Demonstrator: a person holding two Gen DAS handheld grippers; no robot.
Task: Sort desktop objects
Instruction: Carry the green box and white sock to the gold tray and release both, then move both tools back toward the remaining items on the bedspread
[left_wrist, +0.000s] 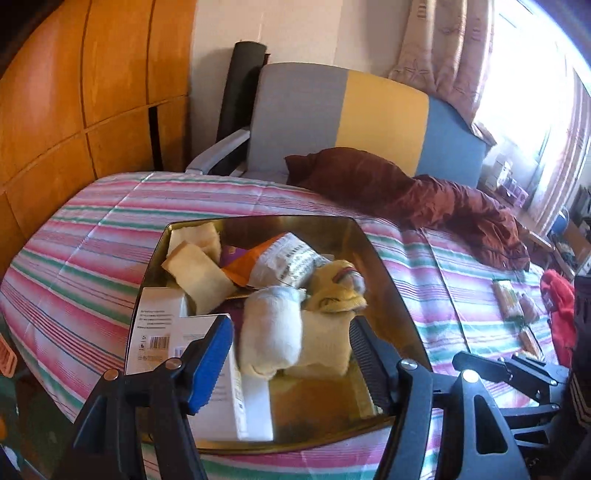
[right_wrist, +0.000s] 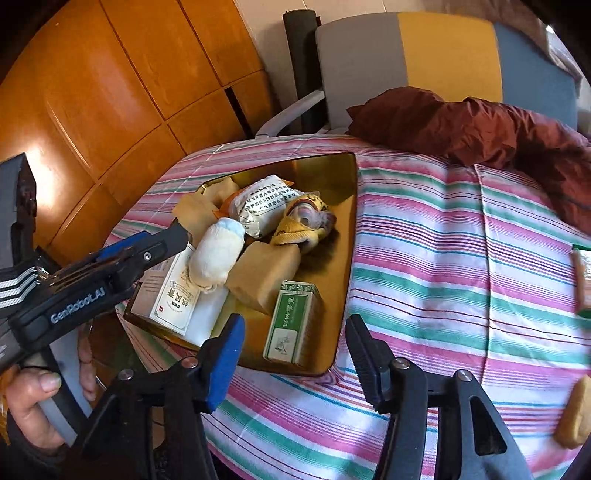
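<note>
"genrobot.ai" on the left gripper (right_wrist: 183, 233) body

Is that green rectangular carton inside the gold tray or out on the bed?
Inside: the green rectangular carton lies flat in the shiny gold metal tray, at its near corner beside a tan block.

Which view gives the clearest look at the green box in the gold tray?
The right wrist view: the green box lies fully exposed at the tray's near edge. In the left wrist view it cannot be made out.
</note>
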